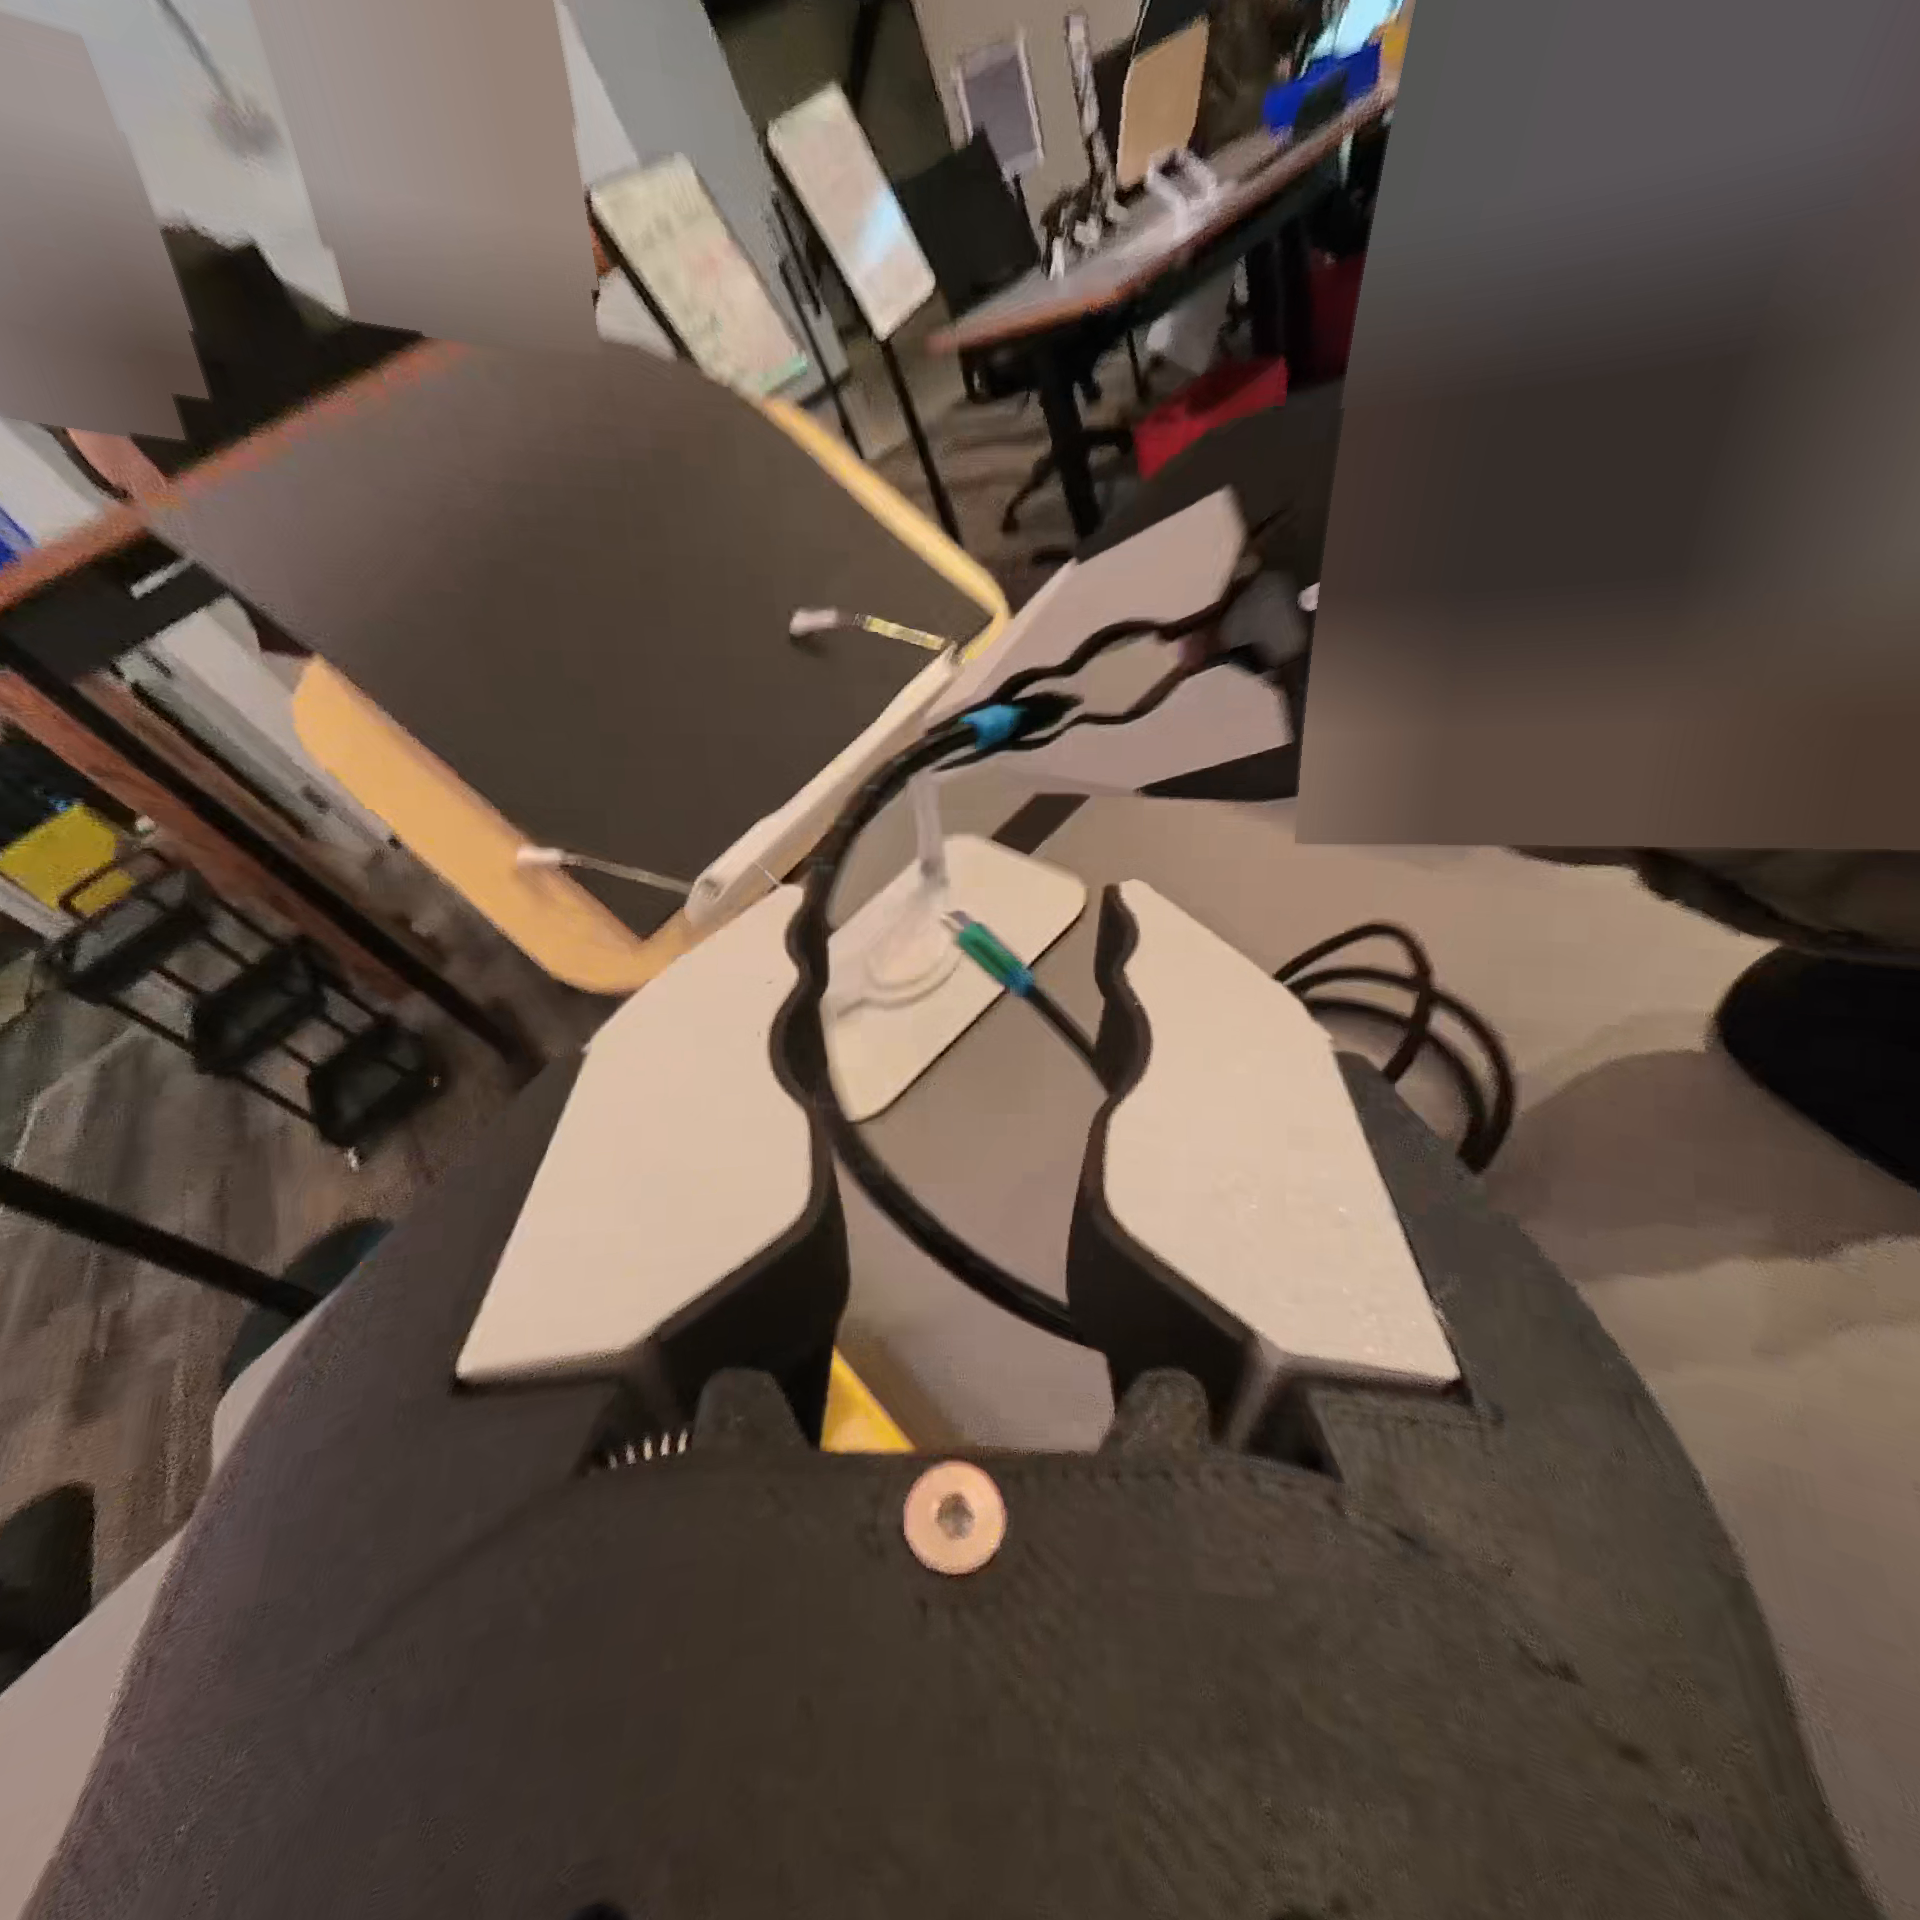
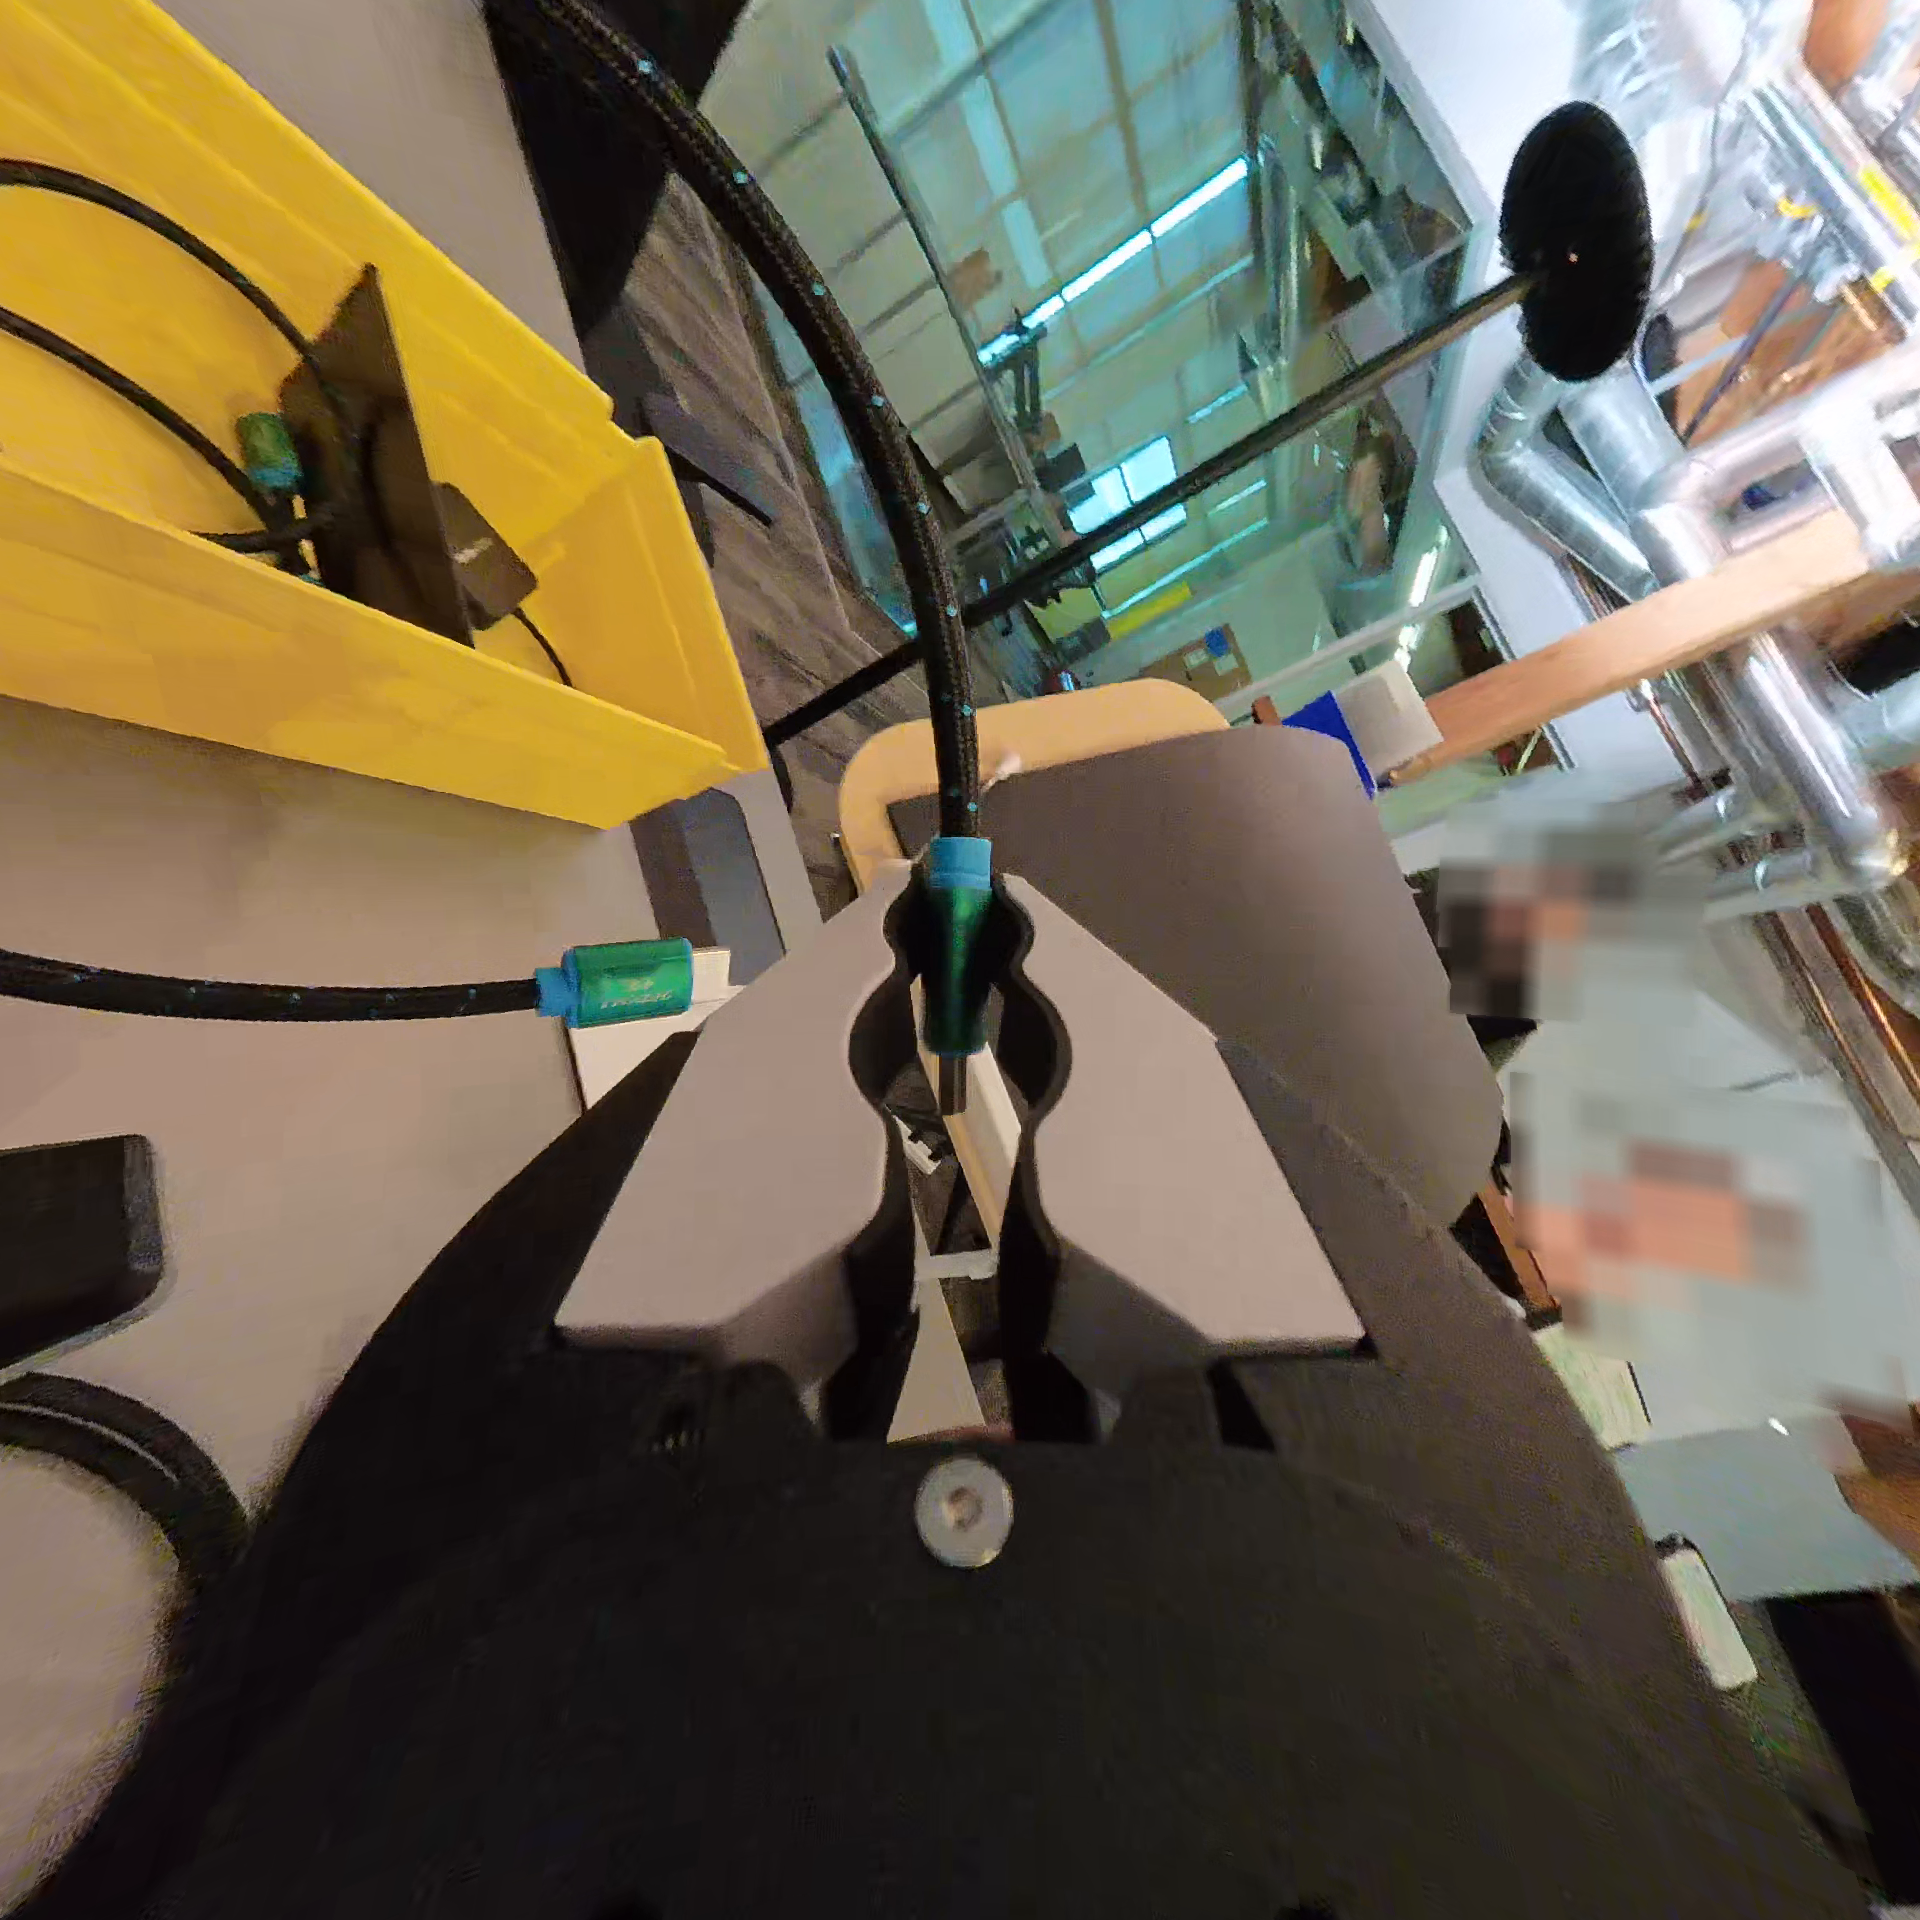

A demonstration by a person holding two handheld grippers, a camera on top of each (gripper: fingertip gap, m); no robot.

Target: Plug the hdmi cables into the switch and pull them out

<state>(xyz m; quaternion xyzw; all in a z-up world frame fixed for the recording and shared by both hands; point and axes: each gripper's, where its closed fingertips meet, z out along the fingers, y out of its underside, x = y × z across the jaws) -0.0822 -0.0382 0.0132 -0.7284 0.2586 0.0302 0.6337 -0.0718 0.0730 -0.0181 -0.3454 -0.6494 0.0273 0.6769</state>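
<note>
A busy workshop of desks, whiteboards and exposed silver ducting surrounds a pale grey table where an HDMI exercise is under way. The right gripper is clamped on the green plug of a black braided cable, its metal tip pointing back toward the camera and touching nothing, so it appears free of any port; gripping the rigid plug body rather than the soft cord gives control of the tip's direction. In the left wrist view that same gripper shows farther off, raised above the table with the cable arcing down from it. The left gripper is spread wide and carries nothing, though the cable passes between its fingers, seemingly ready to steady something. A second green plug lies flat on the table beside a white block. In the yellow bin stands a dark flat box, probably the switch, with one more green plug against it, apparently seated
</note>
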